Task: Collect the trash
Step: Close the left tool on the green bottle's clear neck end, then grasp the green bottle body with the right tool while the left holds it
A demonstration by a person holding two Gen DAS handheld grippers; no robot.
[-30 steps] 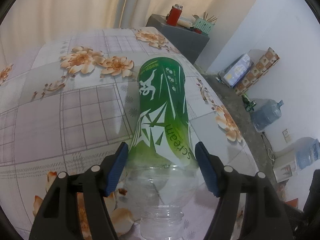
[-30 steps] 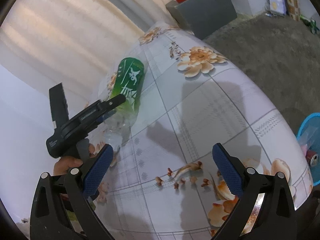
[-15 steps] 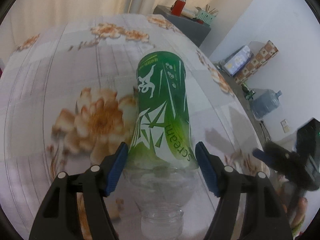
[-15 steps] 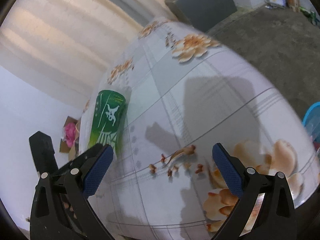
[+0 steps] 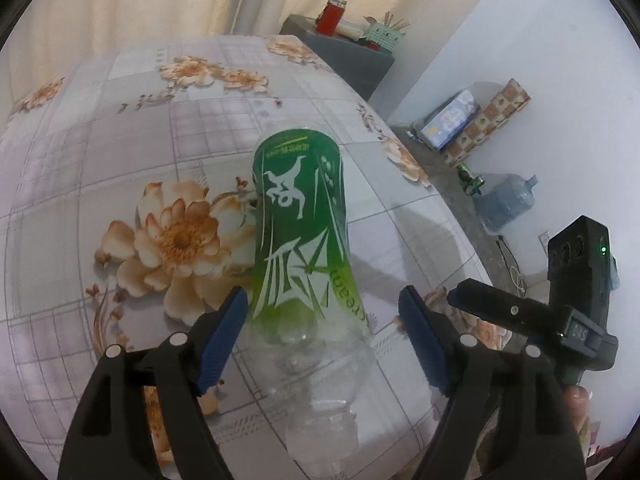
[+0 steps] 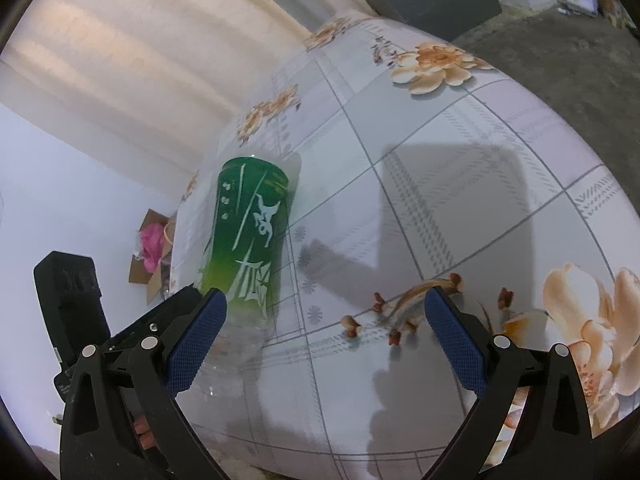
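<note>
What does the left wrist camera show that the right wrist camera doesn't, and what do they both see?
Only the left wrist view shows the blue water jug and the red container on the grey cabinet. Only the right wrist view shows the cardboard box with pink stuff. Both show the green-labelled bottle between the opening jaws of the left hand-held gripper, lying on the floral tablecloth.

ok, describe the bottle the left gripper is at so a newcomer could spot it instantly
On the floral tablecloth, look between the left gripper's blue pads, whose jaws are opening. The plastic bottle lies there on its side, neck toward the camera. Its bright green sleeve with white lettering is unlike anything else on the table.
</note>
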